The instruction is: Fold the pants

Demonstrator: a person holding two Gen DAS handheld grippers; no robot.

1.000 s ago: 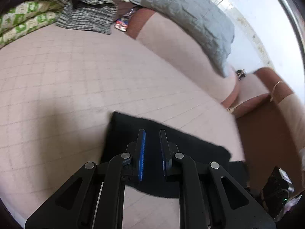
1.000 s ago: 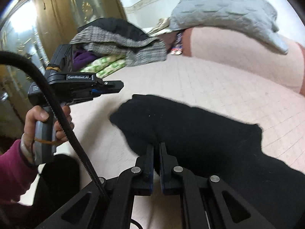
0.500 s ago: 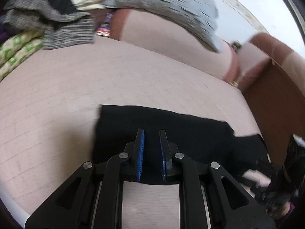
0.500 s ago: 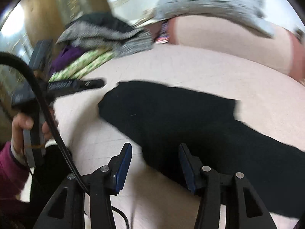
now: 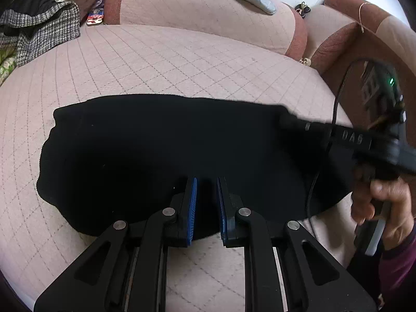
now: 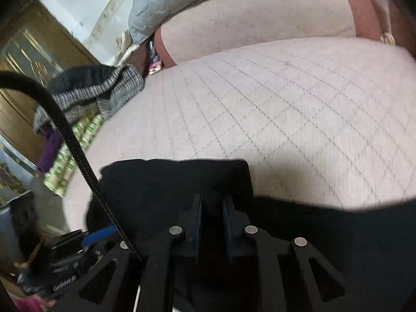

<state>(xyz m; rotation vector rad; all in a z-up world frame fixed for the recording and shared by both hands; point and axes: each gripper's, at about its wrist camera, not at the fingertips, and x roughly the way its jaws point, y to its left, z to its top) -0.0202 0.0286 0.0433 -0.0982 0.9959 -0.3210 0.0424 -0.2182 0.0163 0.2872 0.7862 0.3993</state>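
Black pants (image 5: 156, 143) lie as a wide folded band across the pink quilted cushion (image 5: 182, 59). My left gripper (image 5: 206, 182) hovers over their near edge, shut, and I see no cloth pinched between its blue pads. In the right wrist view the left gripper (image 6: 85, 241) is blurred at the pants' left end. A hand (image 5: 384, 202) holds my right gripper (image 5: 286, 121) at the pants' far right corner. Its jaws are closing, and the black pants (image 6: 169, 182) fill the narrow gap at my right gripper (image 6: 212, 200).
A pile of checked and dark clothes (image 5: 39, 31) lies at the cushion's far left, over a green-patterned fold (image 6: 75, 145). A grey quilted pillow (image 6: 195, 0) rests on the backrest. A brown armrest (image 5: 345, 39) stands at the right. A black cable (image 6: 65, 130) crosses the right wrist view.
Both grippers moved along the pants and rolled. The right gripper's jaws opened wide half a second ago and have now narrowed over the cloth. The left gripper's jaws look the same.
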